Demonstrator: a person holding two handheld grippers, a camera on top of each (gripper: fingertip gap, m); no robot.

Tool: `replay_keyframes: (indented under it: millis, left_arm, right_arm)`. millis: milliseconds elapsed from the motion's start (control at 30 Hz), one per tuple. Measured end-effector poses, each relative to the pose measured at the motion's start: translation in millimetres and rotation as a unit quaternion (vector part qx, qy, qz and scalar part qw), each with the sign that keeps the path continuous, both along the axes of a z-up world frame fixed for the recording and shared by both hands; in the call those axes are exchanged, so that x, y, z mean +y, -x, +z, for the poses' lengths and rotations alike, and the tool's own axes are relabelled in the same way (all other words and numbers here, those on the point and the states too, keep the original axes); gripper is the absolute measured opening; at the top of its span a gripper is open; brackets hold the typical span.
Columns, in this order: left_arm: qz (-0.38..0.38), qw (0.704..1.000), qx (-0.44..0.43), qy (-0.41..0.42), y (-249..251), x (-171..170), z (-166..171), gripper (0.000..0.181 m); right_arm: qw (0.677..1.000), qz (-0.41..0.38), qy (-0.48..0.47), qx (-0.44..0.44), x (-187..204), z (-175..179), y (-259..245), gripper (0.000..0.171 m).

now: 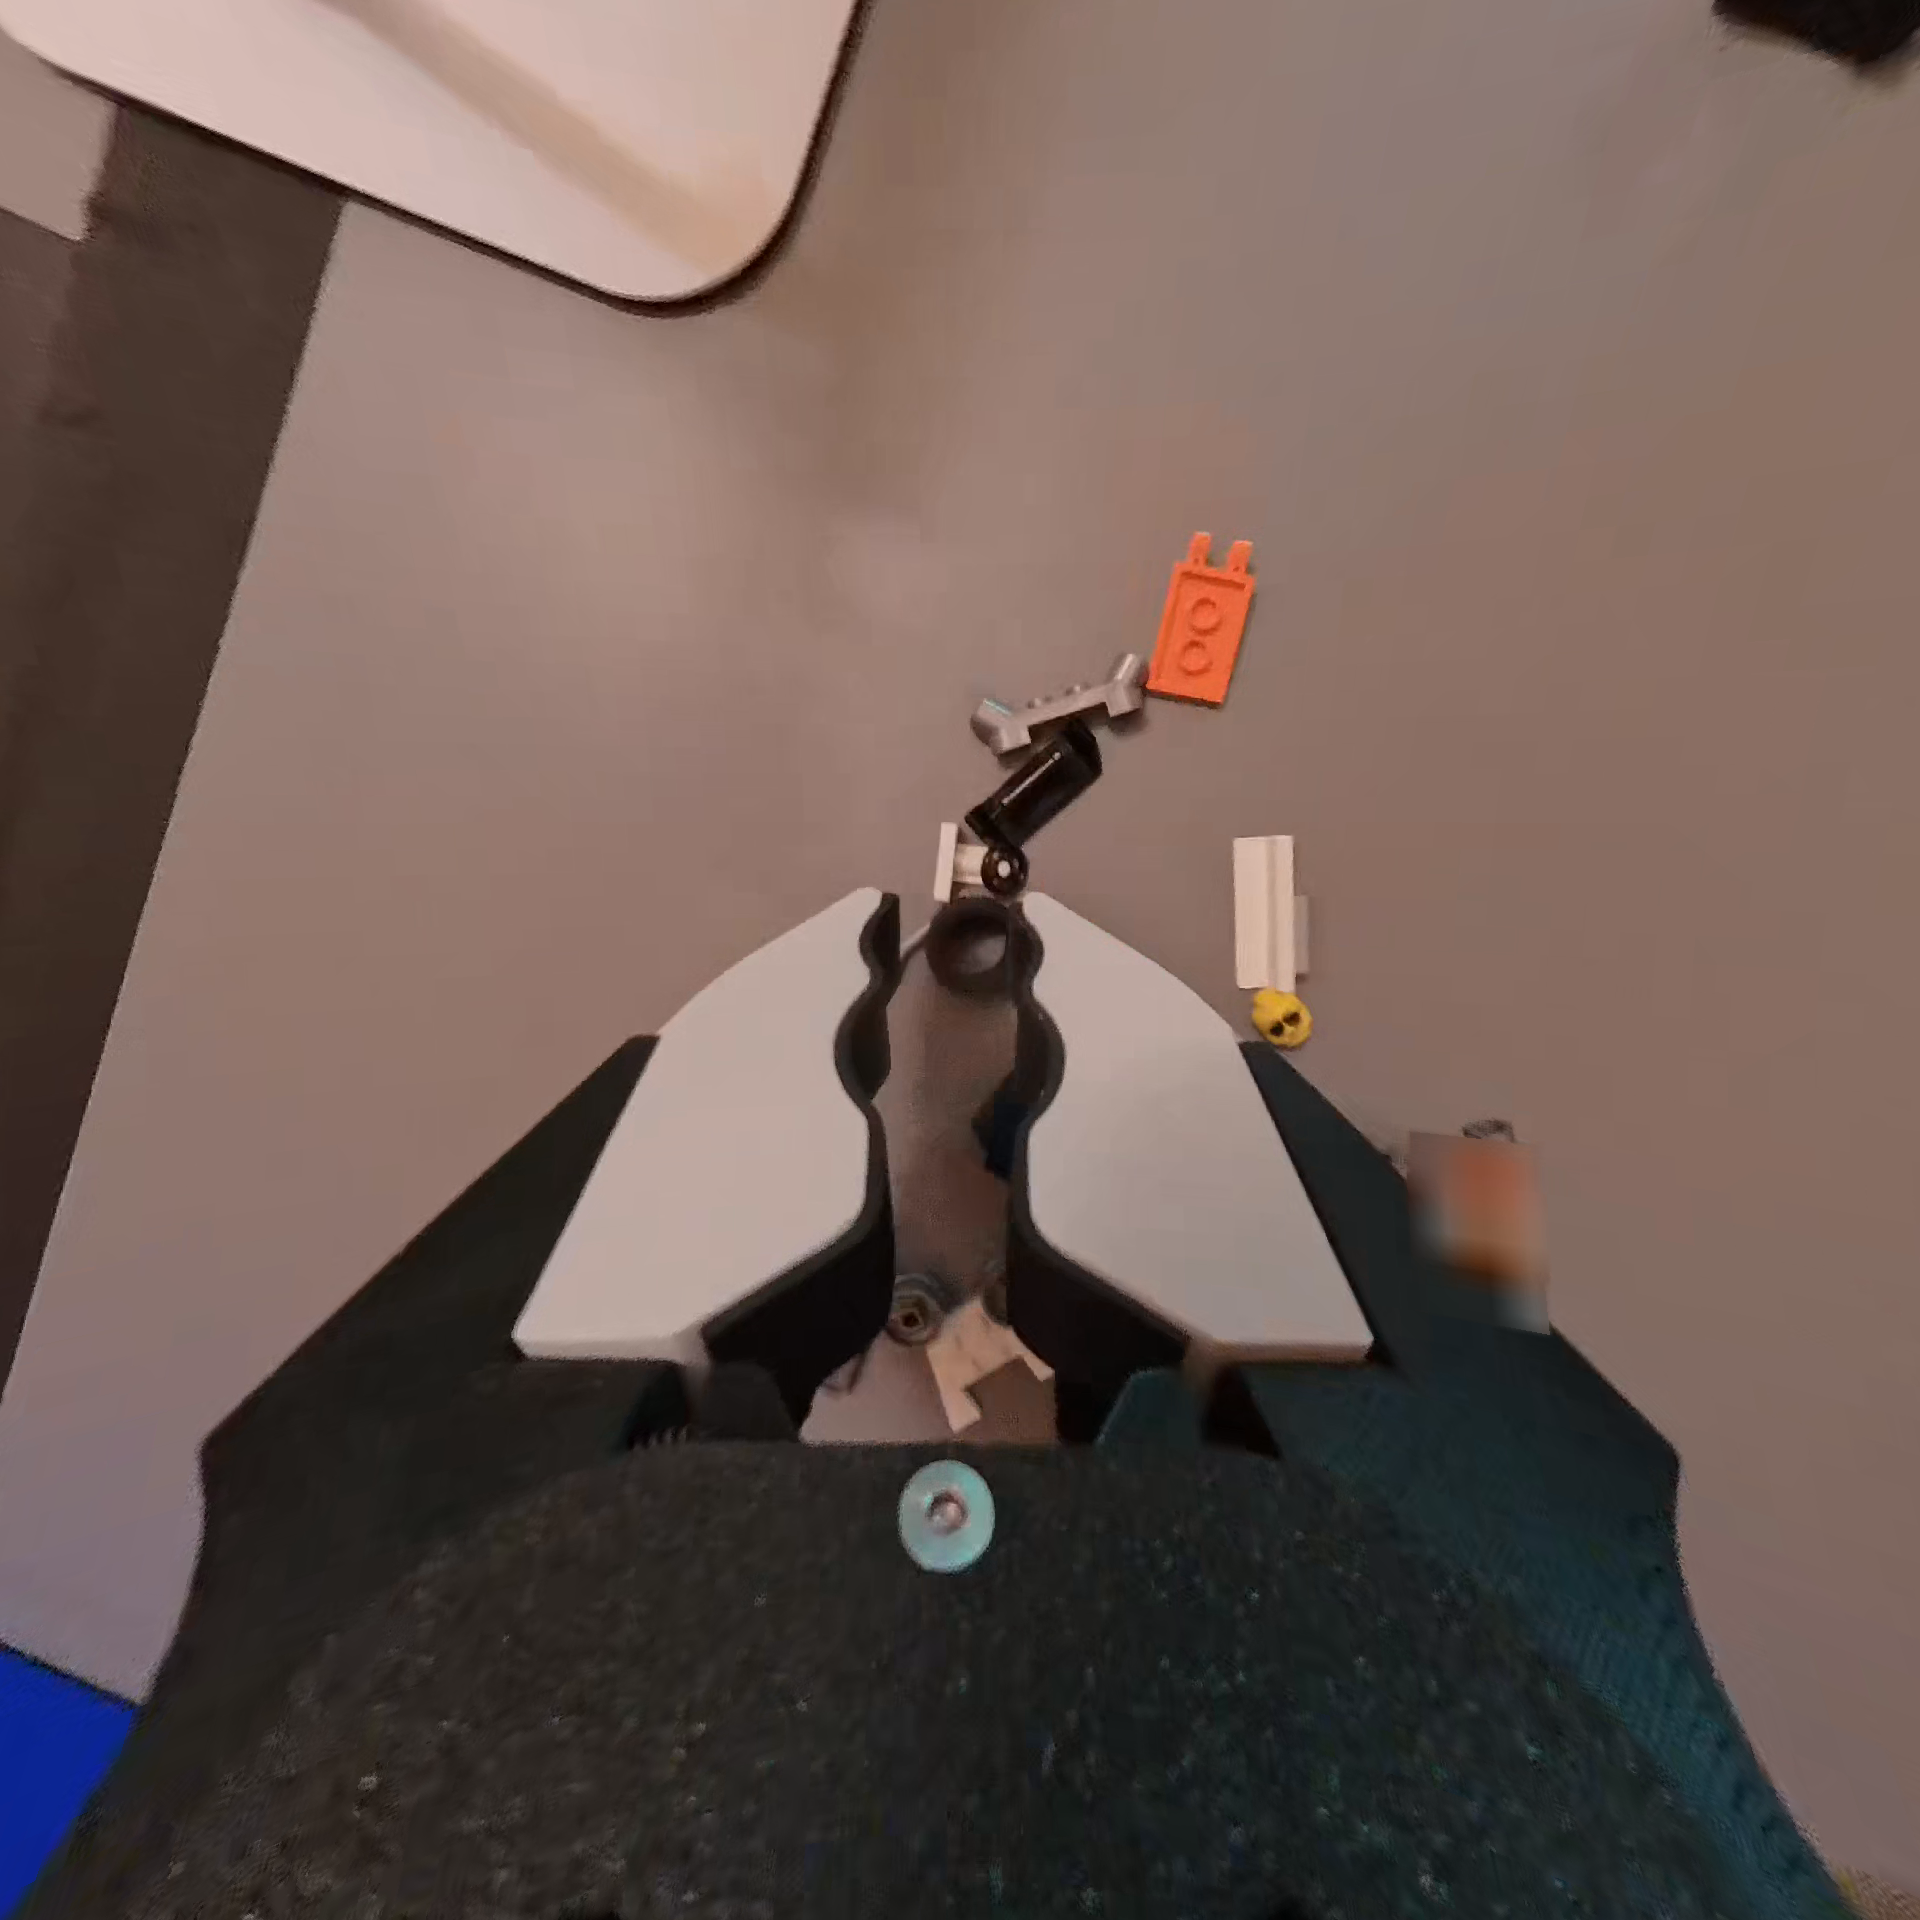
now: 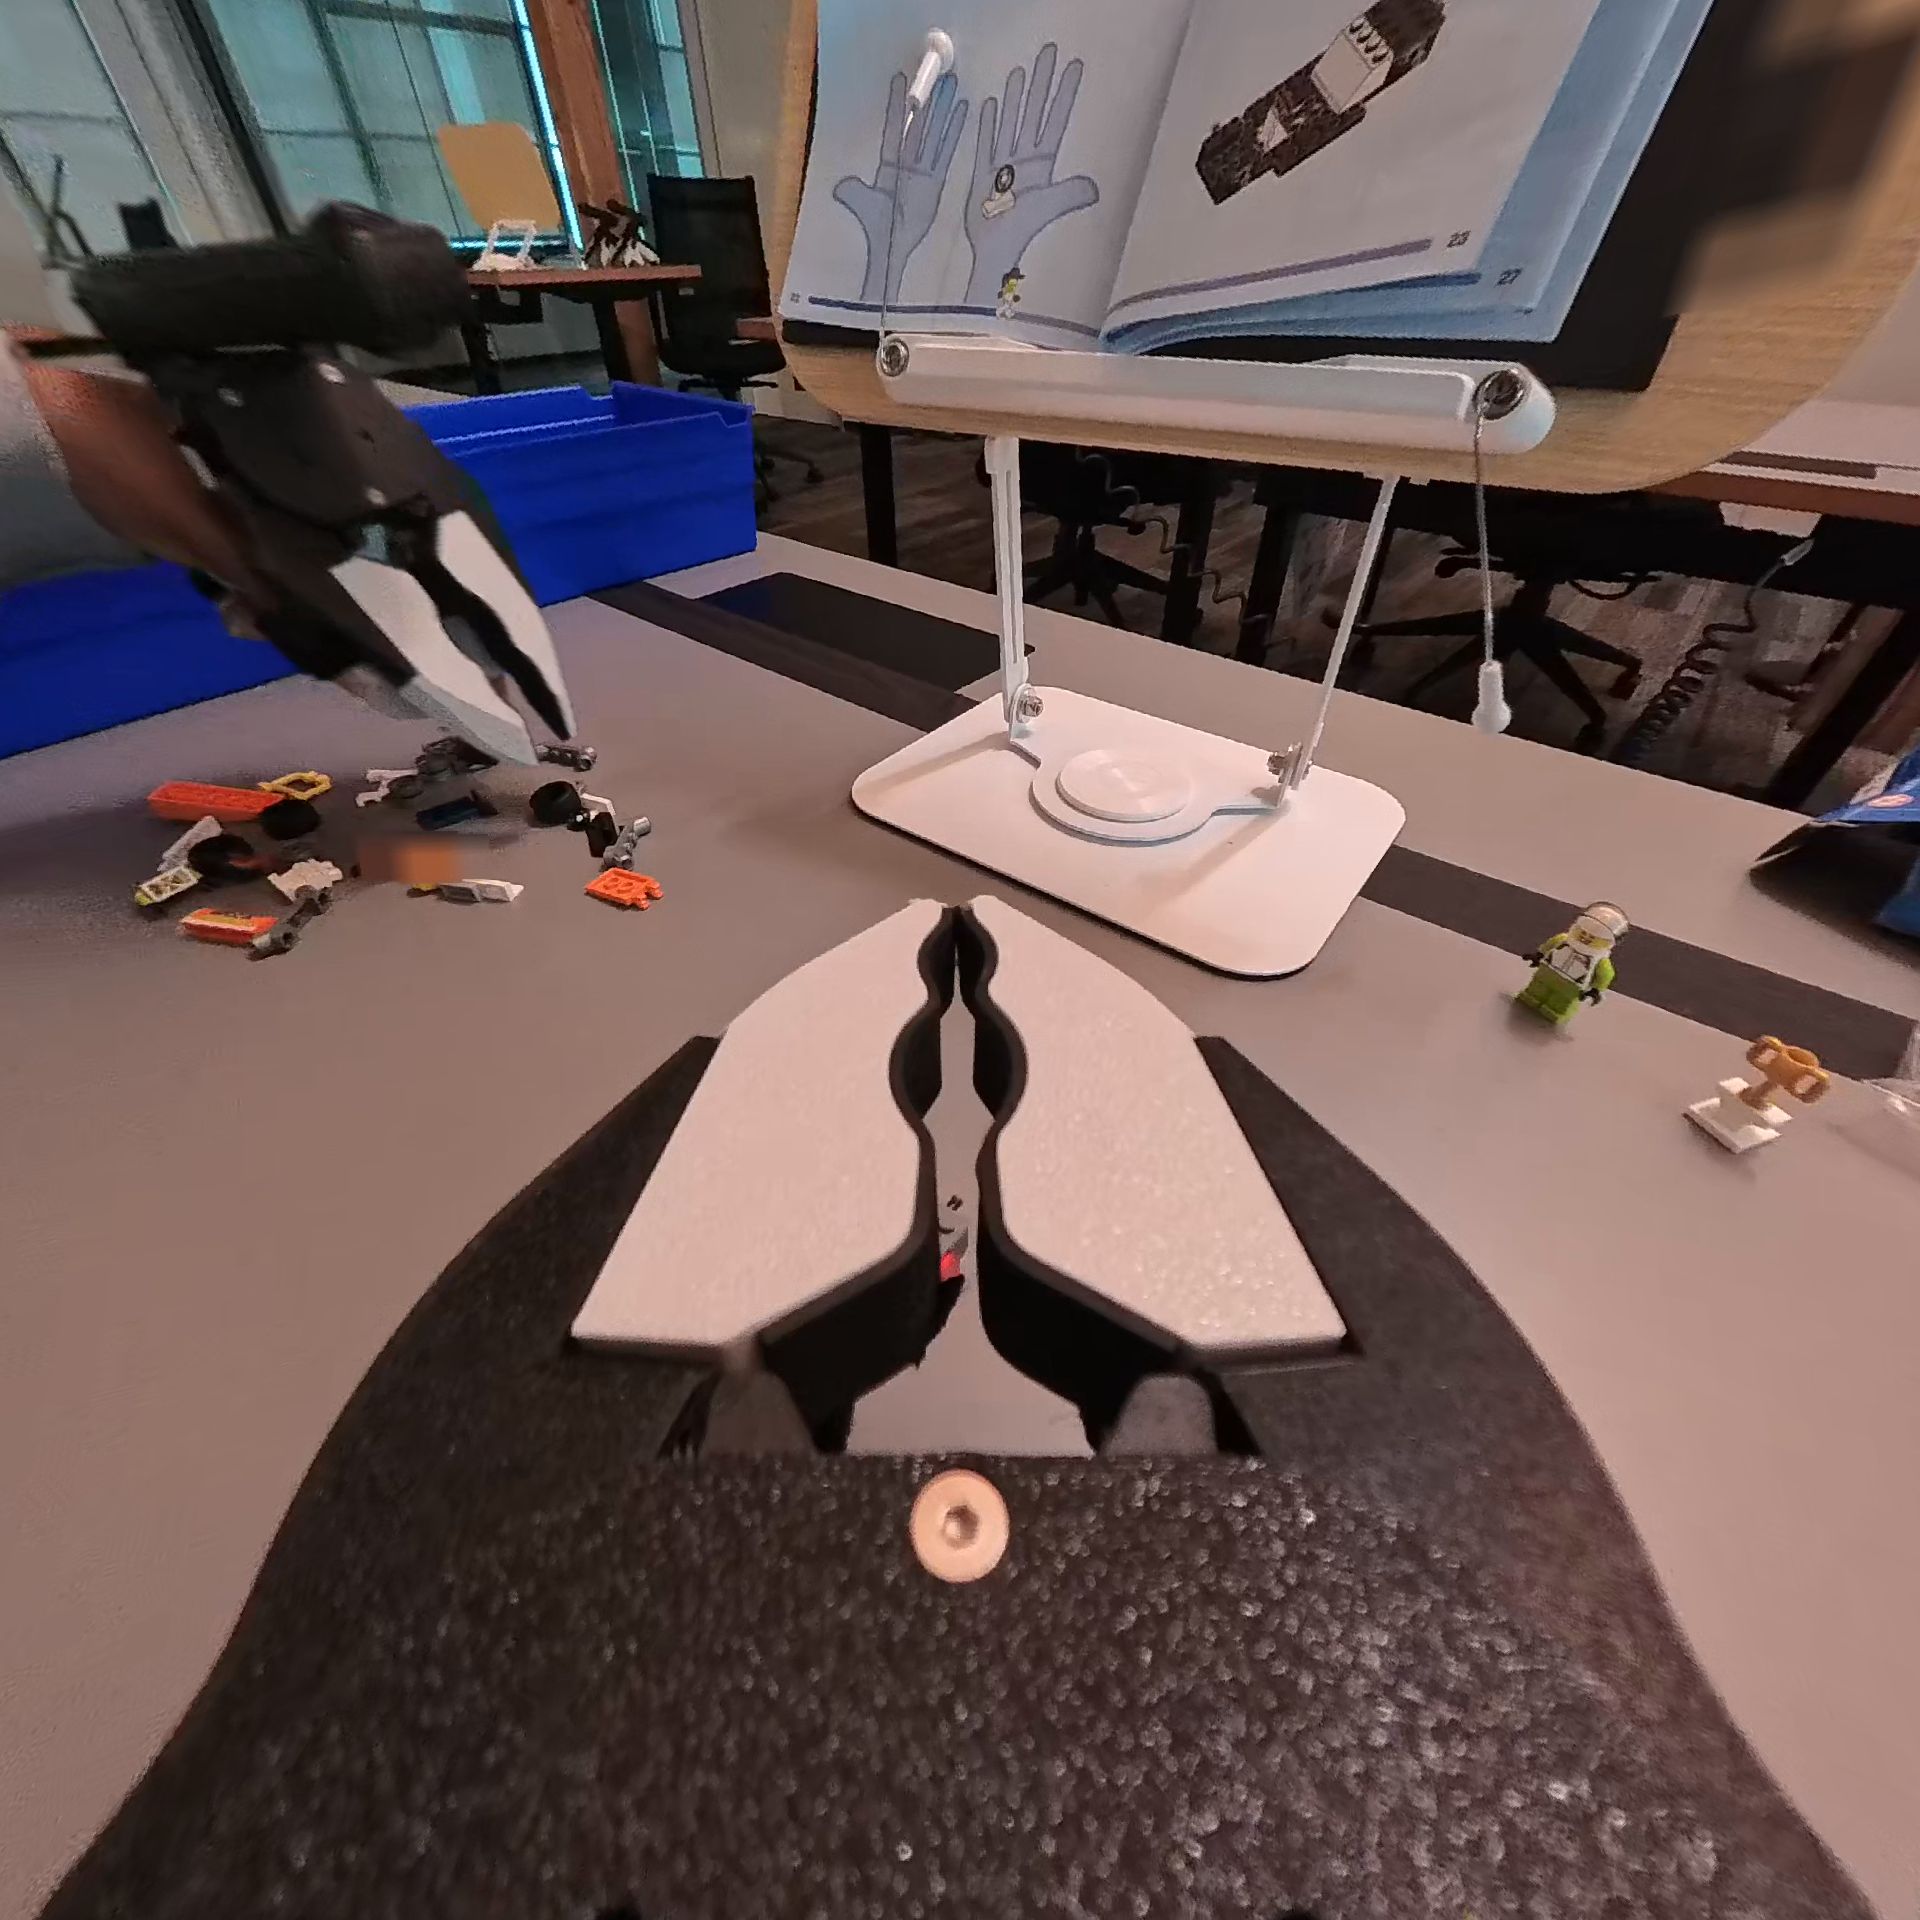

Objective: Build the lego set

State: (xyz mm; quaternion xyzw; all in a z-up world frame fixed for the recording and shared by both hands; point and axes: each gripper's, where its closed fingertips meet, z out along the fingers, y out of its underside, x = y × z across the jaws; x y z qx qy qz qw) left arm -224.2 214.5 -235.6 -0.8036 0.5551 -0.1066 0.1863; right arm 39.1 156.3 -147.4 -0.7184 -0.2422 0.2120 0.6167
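Two grippers are at work here, and only one is close to the loose Lego pieces. The left gripper [image 1: 961, 909] hangs right over the pile on the grey table [image 1: 623, 623], tips pointing down. Its jaws are a little way apart. A small black tyre [image 1: 974, 948] sits in the gap at the tips. It touches or nearly touches the right jaw, but I cannot tell if it is being squeezed or only lies on the table below.

Just past the tyre, straight ahead of the tips, lie a tiny black ball piece [image 1: 1005, 868] and a black tube [image 1: 1039, 795]. The tube's long side slants up and to the right. Past that is a grey bar [image 1: 1060, 710], and then an orange plate with clips [image 1: 1202, 636]. Off to the right are a long white piece [image 1: 1263, 910] and a yellow minifigure head [image 1: 1284, 1019].

The right gripper [image 2: 956, 914] is well apart from the pile, which lies off to its left. Its jaws are nearly together and hold nothing at the tips. The open instruction book [image 2: 1143, 208] rests on a white stand [image 2: 1127, 821] ahead of it. A green minifigure [image 2: 1569, 966] and a small gold trophy [image 2: 1766, 1091] stand to its right.

So I think the left gripper is the one to pick next, and the tyre is already between its tips.
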Motion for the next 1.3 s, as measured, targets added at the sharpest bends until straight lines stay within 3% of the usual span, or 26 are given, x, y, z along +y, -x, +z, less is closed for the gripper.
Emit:
replay_keyframes:
  millis: [400, 500, 700, 833, 1067, 1300]
  left_arm:
    - [-0.016, 0.997, 0.046, 0.067, -3.2, 5.0, -24.4, 0.014]
    - [-0.010, 0.997, 0.048, 0.056, -4.2, 6.9, -28.6, 0.003]
    - [0.018, 1.000, -0.008, -0.022, -22.1, 4.3, -7.9, 0.002]
    - [0.006, 0.998, -0.065, -0.004, -48.8, -39.4, 6.3, 0.003]
    - [-0.061, 0.990, -0.095, 0.083, -102.7, -127.1, -6.8, 0.003]
    - [-0.114, 0.988, -0.076, 0.077, -159.6, -153.2, -24.3, 0.003]
  right_arm:
    - [1.000, -0.003, -0.007, 0.008, 1.3, 7.0, -5.8, 0.000]
    - [1.000, -0.001, -0.009, 0.005, 0.6, 6.7, -4.3, 0.000]
    - [1.000, -0.004, -0.011, 0.004, 0.8, 7.6, -5.3, 0.000]
    - [1.000, -0.002, -0.010, 0.003, 0.4, 7.1, -4.0, 0.000]
    - [1.000, 0.007, -0.012, -0.005, -2.9, 5.4, 3.6, 0.000]
    - [1.000, 0.002, -0.018, -0.008, -2.9, 8.1, 1.1, 0.000]
